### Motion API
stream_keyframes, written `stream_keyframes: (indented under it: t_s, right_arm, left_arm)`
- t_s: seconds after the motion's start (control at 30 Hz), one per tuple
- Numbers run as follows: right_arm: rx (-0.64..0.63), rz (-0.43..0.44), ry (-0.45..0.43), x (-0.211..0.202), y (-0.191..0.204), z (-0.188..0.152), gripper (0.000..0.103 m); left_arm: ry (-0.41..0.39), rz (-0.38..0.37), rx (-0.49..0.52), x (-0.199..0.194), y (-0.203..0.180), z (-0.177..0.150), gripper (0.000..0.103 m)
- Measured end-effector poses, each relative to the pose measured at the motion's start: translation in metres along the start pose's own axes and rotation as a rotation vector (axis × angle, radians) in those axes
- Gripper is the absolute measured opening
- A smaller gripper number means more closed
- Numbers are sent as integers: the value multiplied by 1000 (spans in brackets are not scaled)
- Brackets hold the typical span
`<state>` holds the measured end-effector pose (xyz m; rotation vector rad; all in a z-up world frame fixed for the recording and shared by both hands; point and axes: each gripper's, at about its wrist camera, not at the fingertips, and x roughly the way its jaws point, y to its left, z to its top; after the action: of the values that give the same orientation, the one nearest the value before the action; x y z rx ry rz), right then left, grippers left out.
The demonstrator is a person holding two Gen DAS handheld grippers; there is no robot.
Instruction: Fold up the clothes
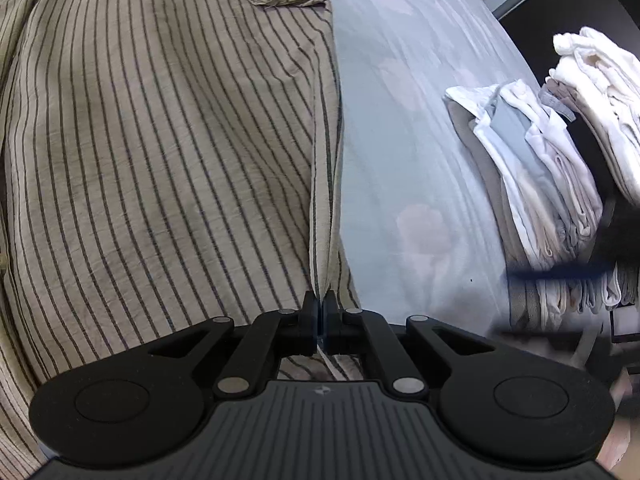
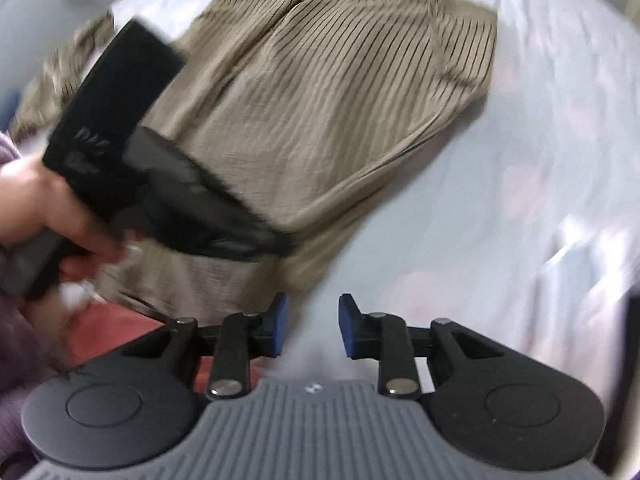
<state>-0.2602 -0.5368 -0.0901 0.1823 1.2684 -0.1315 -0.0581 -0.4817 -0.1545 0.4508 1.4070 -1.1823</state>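
The striped shirt [image 1: 160, 140] lies flat on the bed [image 1: 400, 160] w/ a light blue sheet. The left gripper [image 1: 319, 316] is pinched tight on the shirt's edge. The right gripper [image 2: 313, 326] is open w/ nothing in it, above the sheet. Folded white clothes [image 1: 540, 152] sit nearby.

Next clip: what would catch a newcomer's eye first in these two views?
The tan striped shirt spread on the pale blue bed sheet dominates both views. The left gripper is shut on the shirt's side edge, while the right gripper hovers open over the sheet. A stack of folded white laundry sits at the bed's right edge.
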Motion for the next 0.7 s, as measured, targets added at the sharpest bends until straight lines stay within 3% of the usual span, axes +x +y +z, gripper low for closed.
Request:
stream_keyframes:
  t_s: [0.13, 0.3, 0.4, 0.5, 0.57, 0.7]
  right_arm:
    - [-252, -172, 9, 4, -19, 33, 30]
    - [-835, -434, -50, 42, -48, 78, 30]
    - [-1191, -510, -44, 61, -80, 101, 30]
    - [-1468, -580, 37, 96, -114, 122, 30]
    - [-1616, -590, 58, 112, -138, 133, 32]
    - [-1791, -640, 41, 148, -174, 157, 36]
  left_arm:
    - [-11, -42, -14, -1, 9, -2, 0]
    - [-23, -109, -14, -4, 15, -1, 0]
    - [-24, -135, -11, -5, 19, 0, 0]
    - [-24, -152, -6, -6, 23, 0, 0]
    - [-25, -164, -3, -6, 26, 0, 0]
    - [-25, -188, 3, -7, 33, -1, 0]
